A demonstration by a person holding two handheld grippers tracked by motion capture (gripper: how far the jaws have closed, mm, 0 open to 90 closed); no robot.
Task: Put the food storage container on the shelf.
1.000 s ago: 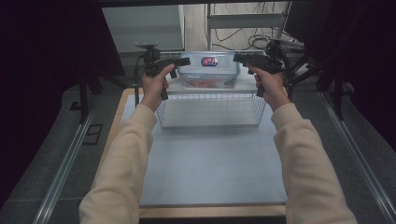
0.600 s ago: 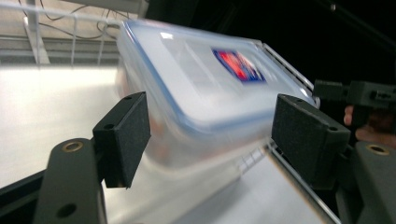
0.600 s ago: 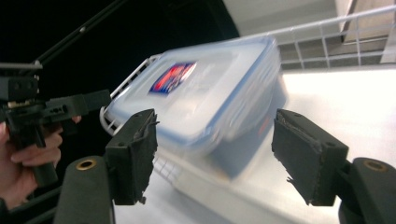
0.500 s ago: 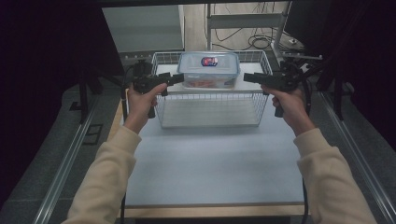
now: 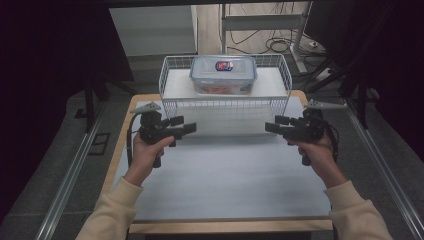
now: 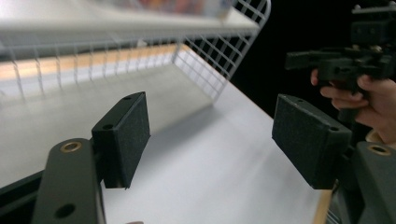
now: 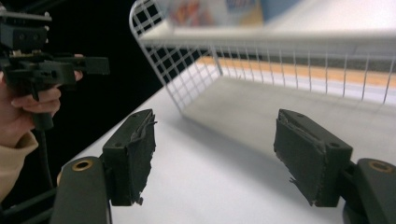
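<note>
A white wire basket (image 5: 225, 102) stands at the far end of the white tabletop (image 5: 225, 185). In it sits a clear plastic box with a blue-rimmed lid (image 5: 223, 75). My left gripper (image 5: 190, 128) hovers over the table in front of the basket's left corner and points right. My right gripper (image 5: 271, 127) faces it from in front of the right corner. Both are open, their jaws have just been opening further, and nothing is between them. The left gripper view has wide-set pads (image 6: 126, 135) over bare table; the right gripper view has its pads (image 7: 308, 154) the same way.
Metal rails (image 5: 70, 185) run along the floor on both sides of the table. Cables (image 5: 280, 45) and a metal frame lie on the floor beyond the basket. Dark curtains hang at left and right. The basket's wire wall (image 6: 205, 60) rises close ahead of both grippers.
Both hands have drawn back from the basket's rim toward the near side, spread apart and sunk. The grippers now hang over the tabletop in front of the basket.
</note>
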